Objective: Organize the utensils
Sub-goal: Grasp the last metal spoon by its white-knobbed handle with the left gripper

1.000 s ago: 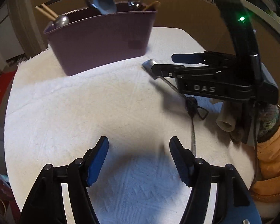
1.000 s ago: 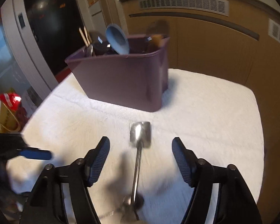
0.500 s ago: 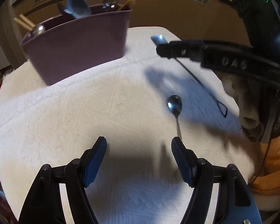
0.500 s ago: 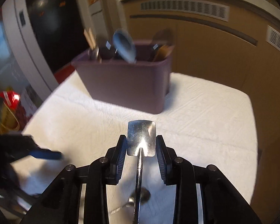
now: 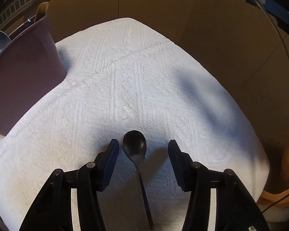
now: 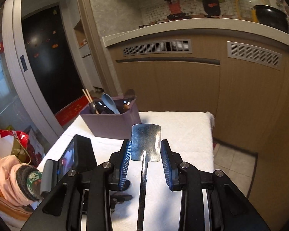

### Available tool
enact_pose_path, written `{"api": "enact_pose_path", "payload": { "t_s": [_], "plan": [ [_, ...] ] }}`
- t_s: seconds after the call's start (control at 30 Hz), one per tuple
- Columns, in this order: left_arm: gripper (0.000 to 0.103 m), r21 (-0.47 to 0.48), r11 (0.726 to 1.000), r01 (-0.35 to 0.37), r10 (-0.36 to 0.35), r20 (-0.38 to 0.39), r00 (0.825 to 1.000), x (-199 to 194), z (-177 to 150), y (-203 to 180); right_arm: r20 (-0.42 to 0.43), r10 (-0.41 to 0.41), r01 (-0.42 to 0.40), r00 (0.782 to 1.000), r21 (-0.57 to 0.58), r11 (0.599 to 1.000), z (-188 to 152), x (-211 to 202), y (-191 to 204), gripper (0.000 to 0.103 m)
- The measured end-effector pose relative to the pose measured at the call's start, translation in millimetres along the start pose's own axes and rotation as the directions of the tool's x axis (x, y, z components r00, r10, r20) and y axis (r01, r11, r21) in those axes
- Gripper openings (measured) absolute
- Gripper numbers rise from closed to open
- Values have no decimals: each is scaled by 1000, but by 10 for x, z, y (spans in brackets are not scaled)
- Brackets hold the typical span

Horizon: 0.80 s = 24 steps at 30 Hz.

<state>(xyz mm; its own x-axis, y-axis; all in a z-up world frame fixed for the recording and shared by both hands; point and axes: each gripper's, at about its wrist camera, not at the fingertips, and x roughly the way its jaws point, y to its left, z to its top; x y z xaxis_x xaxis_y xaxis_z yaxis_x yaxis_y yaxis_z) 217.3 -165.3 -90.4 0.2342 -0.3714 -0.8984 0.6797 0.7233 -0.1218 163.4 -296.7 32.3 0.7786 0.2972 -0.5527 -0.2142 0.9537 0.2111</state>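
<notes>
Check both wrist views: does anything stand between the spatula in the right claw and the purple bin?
Nothing visible does. The right claw grips the spatula above bare white cloth, and the purple bin lies straight ahead.

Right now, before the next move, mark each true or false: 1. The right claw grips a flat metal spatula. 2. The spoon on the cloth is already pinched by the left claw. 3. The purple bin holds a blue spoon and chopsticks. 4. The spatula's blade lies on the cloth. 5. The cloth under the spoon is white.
1. True: the right claw clamps the spatula by its blade edges.
2. False: the left claw is closing around the spoon, pads clear of it.
3. True: the purple bin holds the blue spoon and chopsticks.
4. False: the blade is lifted above the cloth.
5. True.
</notes>
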Motion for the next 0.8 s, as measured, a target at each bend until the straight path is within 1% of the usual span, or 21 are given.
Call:
{"api": "enact_pose_path", "payload": {
  "t_s": [0.07,0.13,0.17,0.2,0.3,0.33,0.43,0.5,0.53,0.6,0.63,0.67,0.8],
  "plan": [
    [46,14,1000,-10,10,1,1000,21,-2,-38,-4,-20,20,1000,9,1000,-51,9,-50,33],
    [41,17,1000,-1,1,1,1000,14,14,-59,-11,-26,27,1000,22,999,-93,32,-116,33],
    [34,13,1000,19,-19,-3,1000,14,24,-70,-16,-26,27,1000,30,999,-118,45,-139,33],
    [32,12,1000,25,-25,-7,1000,73,45,-73,-20,-26,27,999,34,999,-139,59,-165,33],
    [28,23,1000,9,-9,-6,1000,109,69,-105,-33,-32,33,999,30,999,-193,95,-186,33],
    [28,27,1000,10,-10,-8,1000,77,31,-39,-34,-33,34,999,26,999,-208,92,-190,33],
    [28,71,997,-17,18,-17,1000,123,52,-92,-41,-33,34,999,20,999,-242,94,-204,32],
    [27,91,995,-44,45,-13,999,145,62,-146,-45,-33,34,998,21,999,-248,108,-205,25],
    [22,88,995,-50,51,-7,999,148,63,-153,-50,-30,32,998,26,999,-247,121,-212,20],
    [21,82,995,-57,57,3,998,135,52,-152,-50,-28,29,998,29,999,-242,125,-204,18],
    [21,79,995,-63,63,11,998,122,35,-148,-49,-30,32,998,26,999,-242,122,-195,12],
    [21,75,995,-65,64,18,998,116,28,-147,-50,-30,31,998,21,999,-240,115,-178,10],
    [21,43,997,-68,65,80,995,-87,-63,-89,-62,-46,45,997,-16,999,-247,101,-79,9]
  ]
}}
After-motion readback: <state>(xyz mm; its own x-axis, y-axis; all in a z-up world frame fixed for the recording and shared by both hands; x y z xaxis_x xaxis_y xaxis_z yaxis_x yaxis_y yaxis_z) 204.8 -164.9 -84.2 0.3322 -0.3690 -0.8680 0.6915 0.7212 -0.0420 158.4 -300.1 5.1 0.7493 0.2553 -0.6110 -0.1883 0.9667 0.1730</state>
